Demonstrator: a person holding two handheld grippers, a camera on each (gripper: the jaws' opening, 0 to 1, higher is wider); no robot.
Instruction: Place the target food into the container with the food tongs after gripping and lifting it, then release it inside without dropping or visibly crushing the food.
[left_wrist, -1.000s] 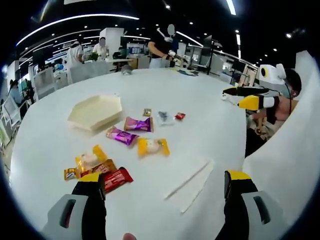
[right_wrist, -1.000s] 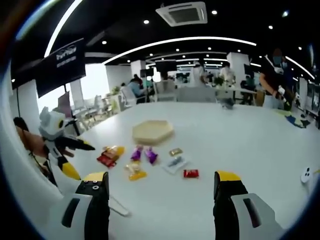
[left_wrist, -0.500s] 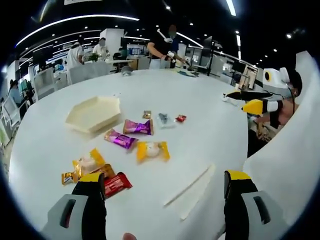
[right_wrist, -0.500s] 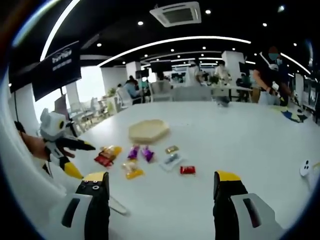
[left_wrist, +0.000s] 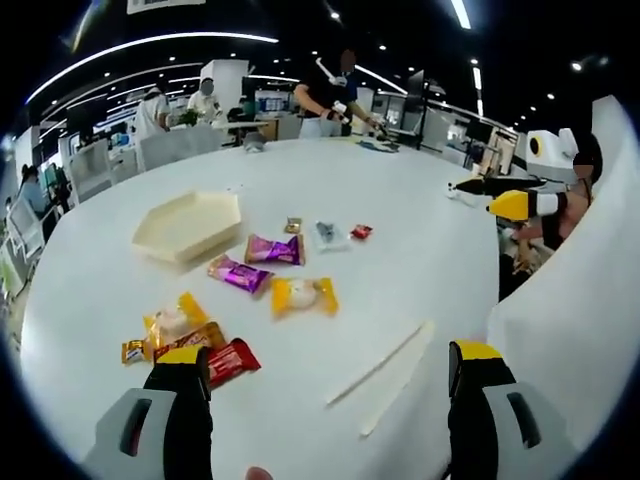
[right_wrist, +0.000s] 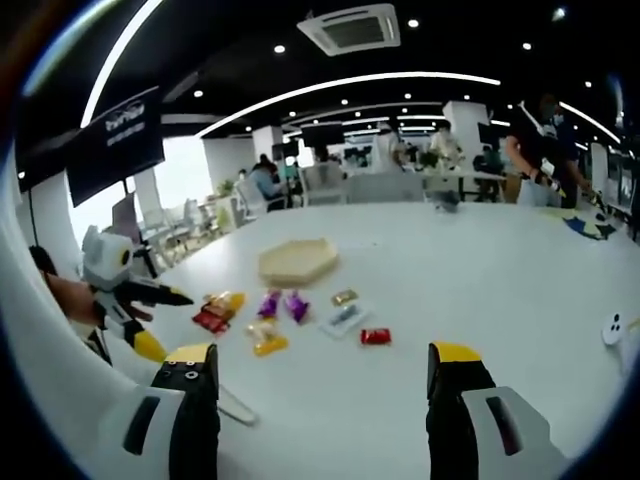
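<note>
A cream hexagonal container (left_wrist: 190, 225) sits on the white table (left_wrist: 400, 210), also seen in the right gripper view (right_wrist: 297, 262). Wrapped snacks lie in front of it: two purple packets (left_wrist: 275, 250), a yellow one (left_wrist: 303, 295), a red one (left_wrist: 232, 360), an orange-yellow one (left_wrist: 172, 320). White food tongs (left_wrist: 385, 365) lie flat near the table edge, and their tip (right_wrist: 235, 408) shows in the right gripper view. My left gripper (left_wrist: 330, 375) hangs open above the near snacks, holding nothing. My right gripper (right_wrist: 325, 385) is open over bare table, well short of the snacks (right_wrist: 270, 310).
Small gold (left_wrist: 293, 226), clear (left_wrist: 326, 234) and red (left_wrist: 361, 232) packets lie right of the container. A white device (right_wrist: 612, 330) sits at the table's far right. People and desks stand beyond the table. Each gripper appears in the other's view (left_wrist: 515, 195) (right_wrist: 125, 300).
Both views have drifted slightly with the hands. Nothing on the table has moved and both grippers stay open and empty.
</note>
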